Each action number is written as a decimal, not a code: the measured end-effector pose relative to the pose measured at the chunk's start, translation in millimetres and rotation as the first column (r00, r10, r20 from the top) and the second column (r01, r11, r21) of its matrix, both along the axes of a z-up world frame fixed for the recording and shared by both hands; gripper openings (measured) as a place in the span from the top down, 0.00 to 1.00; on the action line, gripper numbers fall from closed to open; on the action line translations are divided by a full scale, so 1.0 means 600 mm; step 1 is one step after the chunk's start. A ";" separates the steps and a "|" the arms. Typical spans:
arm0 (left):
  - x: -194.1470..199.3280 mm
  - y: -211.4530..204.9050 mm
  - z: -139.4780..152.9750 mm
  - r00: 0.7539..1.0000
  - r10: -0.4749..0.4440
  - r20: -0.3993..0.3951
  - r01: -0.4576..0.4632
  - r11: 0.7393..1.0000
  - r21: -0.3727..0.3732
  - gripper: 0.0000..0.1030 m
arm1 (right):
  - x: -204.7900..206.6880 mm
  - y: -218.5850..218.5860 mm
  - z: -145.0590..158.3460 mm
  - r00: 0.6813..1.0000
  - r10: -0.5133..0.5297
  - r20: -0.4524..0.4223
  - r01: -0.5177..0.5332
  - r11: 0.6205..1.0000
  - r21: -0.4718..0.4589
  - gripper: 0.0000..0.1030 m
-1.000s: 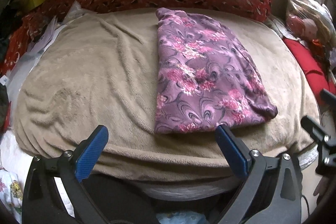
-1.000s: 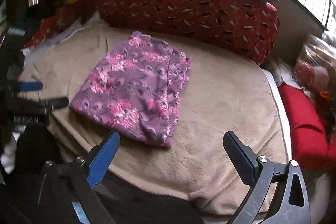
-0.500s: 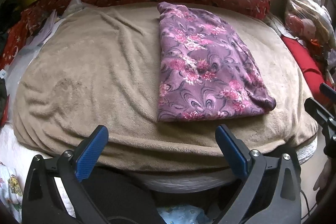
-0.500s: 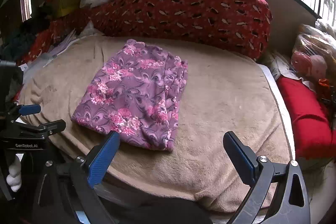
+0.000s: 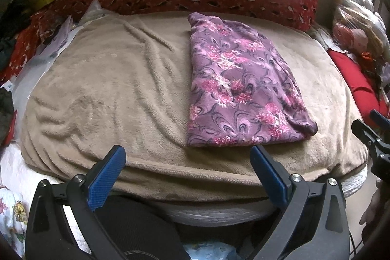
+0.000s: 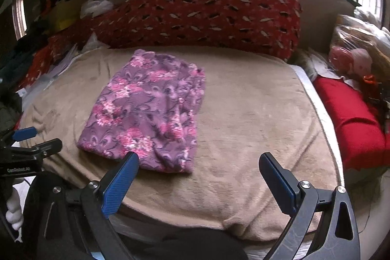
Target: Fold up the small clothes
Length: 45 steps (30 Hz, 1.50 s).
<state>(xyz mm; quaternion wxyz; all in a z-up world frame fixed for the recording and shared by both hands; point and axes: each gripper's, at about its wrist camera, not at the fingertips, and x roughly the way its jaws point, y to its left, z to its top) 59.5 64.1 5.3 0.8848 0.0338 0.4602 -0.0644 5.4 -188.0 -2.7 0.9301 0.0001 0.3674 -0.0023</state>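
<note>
While one folded garment (image 5: 243,89) lies flat, left tool (image 5: 187,157) and right tool (image 6: 198,163) gape empty.

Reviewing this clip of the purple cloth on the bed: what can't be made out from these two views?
- Purple cloth: number of folded layers and what garment it is; only its top face shows, both views.
- Bed under the beige blanket: covered.
- Right gripper in the left view: cut off by the frame edge.
- Items on the right: wrapped in plastic, blurred.

"GenRobot.AI" on left gripper (image 6: 26,140)
</note>
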 end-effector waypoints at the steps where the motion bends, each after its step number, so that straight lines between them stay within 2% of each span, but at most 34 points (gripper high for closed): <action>1: 0.000 -0.001 0.001 1.000 -0.001 -0.004 0.001 1.000 -0.003 0.01 | -0.003 -0.003 0.001 1.000 -0.006 0.003 0.006 1.000 0.002 0.03; 13: -0.023 -0.039 0.012 0.997 -0.072 0.016 0.072 0.997 0.025 0.01 | -0.014 -0.012 -0.007 1.000 -0.017 -0.010 0.017 1.000 0.015 0.03; 17: -0.023 -0.042 0.014 0.996 -0.090 -0.008 0.090 0.996 0.004 0.01 | -0.014 -0.012 -0.006 1.000 -0.017 -0.010 0.017 1.000 0.017 0.03; 21: -0.026 -0.042 0.029 0.996 -0.091 0.015 0.092 0.995 -0.027 0.01 | -0.015 -0.011 -0.006 1.000 -0.019 -0.010 0.019 1.000 0.014 0.03; 24: -0.031 -0.048 0.032 0.996 -0.081 0.038 0.080 0.997 0.007 0.01 | -0.015 -0.012 -0.006 1.000 -0.020 -0.009 0.020 1.000 0.017 0.03; 31: -0.022 -0.047 0.019 0.999 -0.042 0.021 0.041 0.998 0.037 0.01 | -0.013 -0.018 -0.007 0.999 -0.036 -0.009 0.037 0.999 0.015 0.03; 38: -0.023 -0.056 0.013 0.999 -0.047 0.004 0.047 0.998 0.036 0.01 | -0.011 -0.040 -0.014 0.997 -0.067 -0.029 0.069 0.997 0.038 0.03; 42: -0.023 -0.059 0.015 0.998 -0.062 -0.005 0.062 0.998 0.010 0.01 | -0.011 -0.047 -0.016 0.996 -0.076 -0.036 0.078 0.996 0.052 0.03; 45: -0.019 -0.066 0.013 0.996 -0.072 -0.046 0.072 0.997 -0.001 0.01 | -0.011 -0.048 -0.019 0.996 -0.078 -0.044 0.081 0.995 0.055 0.03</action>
